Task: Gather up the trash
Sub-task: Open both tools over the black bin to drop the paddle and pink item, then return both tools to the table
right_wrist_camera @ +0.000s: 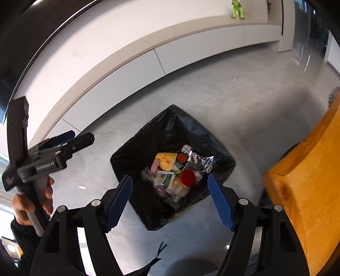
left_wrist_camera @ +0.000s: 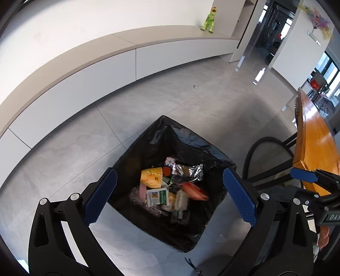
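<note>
Left wrist | red wrapper (left_wrist_camera: pixel 194 191) in bin (left_wrist_camera: pixel 138 152), long axis slanting down-right | both jaws wide, empty

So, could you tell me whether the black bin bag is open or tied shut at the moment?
Open. The black bin bag is spread over the bin's rim, and the wrappers, foil and a red cup inside are plainly visible.

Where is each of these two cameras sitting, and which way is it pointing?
Left wrist view: rides on the left gripper, looking steeply down between its open blue fingers at the black-lined trash bin on the floor; the right gripper's tip pokes in at the right edge.
Right wrist view: rides on the right gripper, also aimed down at the bin; the person's left hand with its gripper shows on the left.
Shared: the bin, the wooden table, the green toy dinosaur.
</note>
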`<state>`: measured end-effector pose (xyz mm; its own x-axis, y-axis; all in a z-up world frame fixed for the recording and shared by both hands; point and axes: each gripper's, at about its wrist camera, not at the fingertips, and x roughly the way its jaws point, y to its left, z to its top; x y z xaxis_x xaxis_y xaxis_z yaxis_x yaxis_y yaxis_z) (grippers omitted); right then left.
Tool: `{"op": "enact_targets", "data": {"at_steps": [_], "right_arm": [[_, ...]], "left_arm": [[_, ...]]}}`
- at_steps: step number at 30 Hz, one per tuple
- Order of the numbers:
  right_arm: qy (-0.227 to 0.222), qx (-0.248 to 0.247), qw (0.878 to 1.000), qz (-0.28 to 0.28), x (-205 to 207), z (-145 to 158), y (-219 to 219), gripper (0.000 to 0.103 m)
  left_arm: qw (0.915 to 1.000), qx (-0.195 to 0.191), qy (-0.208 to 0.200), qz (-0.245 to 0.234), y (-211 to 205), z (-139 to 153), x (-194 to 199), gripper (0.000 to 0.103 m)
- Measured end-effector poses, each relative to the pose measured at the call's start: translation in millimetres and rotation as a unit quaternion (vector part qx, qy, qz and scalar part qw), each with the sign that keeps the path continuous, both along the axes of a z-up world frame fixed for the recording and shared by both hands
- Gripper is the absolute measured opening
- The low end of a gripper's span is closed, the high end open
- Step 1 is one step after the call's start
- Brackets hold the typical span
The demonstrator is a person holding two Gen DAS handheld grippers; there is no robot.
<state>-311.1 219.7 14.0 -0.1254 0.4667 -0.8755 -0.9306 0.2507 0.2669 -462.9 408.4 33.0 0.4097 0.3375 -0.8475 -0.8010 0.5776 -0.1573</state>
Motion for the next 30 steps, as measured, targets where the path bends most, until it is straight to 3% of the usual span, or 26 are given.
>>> {"op": "enact_targets", "data": {"at_steps": [10,17,24,30], "right_arm": [[0.009,0.036,0.999,-0.034,33.0,15.4,-48.6,0.075],[0.000,0.065,0.993,-0.103,94.9,36.2,-103.7,0.078],[-0.029,0.065,0.979,-0.189,165.9,47.4,-175.9,0.078],[-0.038,0.058,0.956,-0.284,227.2,46.9,-251.8,0.078]], "left_arm": [[0.9981,0.019,0.006,-0.058,-26.7,17.2,48.6,0.097],[0.9902,0.028,-0.009,-0.137,-67.1,41.2,122.9,0.097],[0.9706,0.024,-0.018,-0.239,-130.9,49.4,227.6,0.097],[0.9487,0.011,-0.020,-0.315,-190.3,43.9,312.6,0.097]]}}
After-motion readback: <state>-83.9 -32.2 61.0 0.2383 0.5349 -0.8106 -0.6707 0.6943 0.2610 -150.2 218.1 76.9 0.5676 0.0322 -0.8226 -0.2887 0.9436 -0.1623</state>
